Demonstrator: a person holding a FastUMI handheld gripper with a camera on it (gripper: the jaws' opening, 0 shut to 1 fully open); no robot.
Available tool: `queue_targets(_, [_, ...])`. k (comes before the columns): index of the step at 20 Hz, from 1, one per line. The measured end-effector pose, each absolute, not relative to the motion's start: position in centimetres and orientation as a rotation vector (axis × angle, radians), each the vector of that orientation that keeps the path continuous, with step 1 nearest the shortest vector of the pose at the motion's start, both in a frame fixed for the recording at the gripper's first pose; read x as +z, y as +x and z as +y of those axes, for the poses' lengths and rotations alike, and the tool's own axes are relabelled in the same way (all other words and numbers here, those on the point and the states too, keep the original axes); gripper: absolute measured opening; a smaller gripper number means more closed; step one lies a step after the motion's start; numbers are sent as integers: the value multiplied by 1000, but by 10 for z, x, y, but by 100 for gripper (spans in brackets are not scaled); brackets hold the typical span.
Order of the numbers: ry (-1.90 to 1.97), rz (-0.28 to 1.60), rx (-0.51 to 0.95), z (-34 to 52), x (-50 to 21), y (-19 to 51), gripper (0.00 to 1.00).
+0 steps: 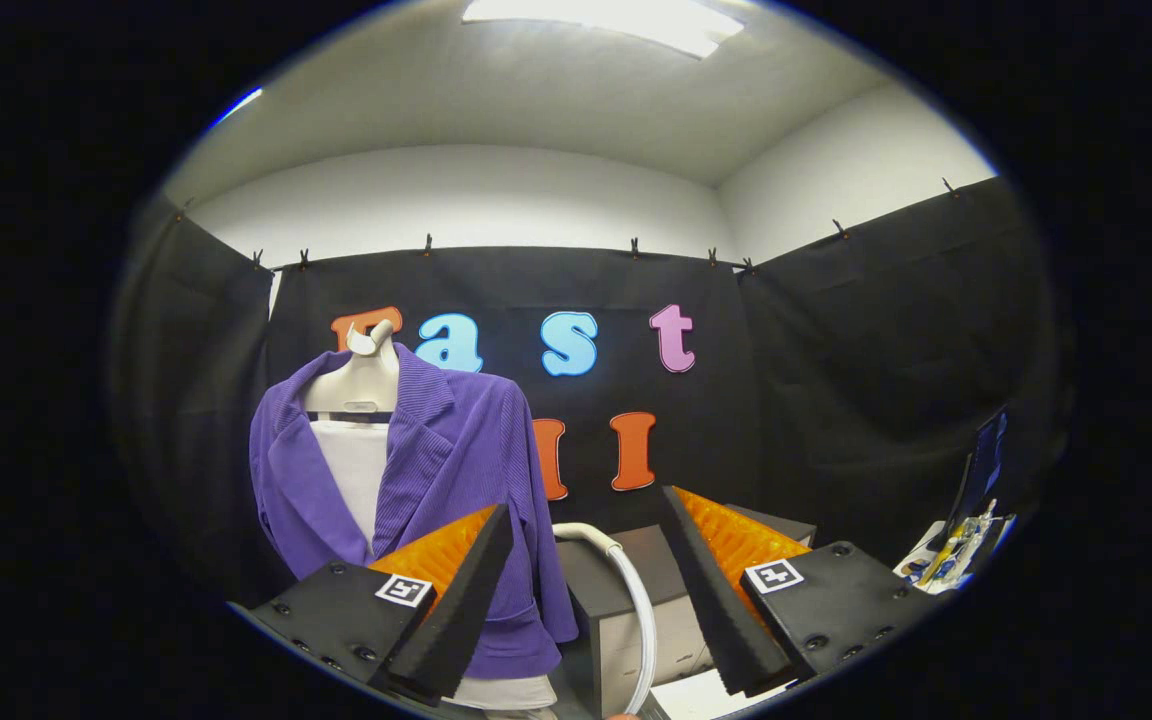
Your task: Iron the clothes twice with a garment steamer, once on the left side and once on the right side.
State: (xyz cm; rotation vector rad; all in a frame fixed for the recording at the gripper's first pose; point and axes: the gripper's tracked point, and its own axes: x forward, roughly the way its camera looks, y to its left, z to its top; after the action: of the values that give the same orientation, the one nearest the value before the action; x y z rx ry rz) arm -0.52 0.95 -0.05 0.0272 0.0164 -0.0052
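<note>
The purple jacket (456, 470) is hanging on a pale mannequin (361, 385) over a white top (351, 470), and everything here is placing itself against it. Just to its side, a grey box (626, 590) is sitting with a white hose (631, 590) curving down in front of it; the steamer's head is not showing. The risk is likely snagging that hose or nudging the mannequin while reaching in. The gripper (586, 520) is standing wide apart, holding nothing, one finger overlapping the jacket's lower edge.
</note>
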Motion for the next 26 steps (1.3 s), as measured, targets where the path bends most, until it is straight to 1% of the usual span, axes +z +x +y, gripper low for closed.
queue_targets(7, [17,38,-17,2,-9,0,98])
queue_targets(12, [13,78,-4,-6,-24,34,98])
queue_targets(17, [23,116,31,-19,-42,94,98])
queue_targets(26, [0,193,107,-42,-82,238,98])
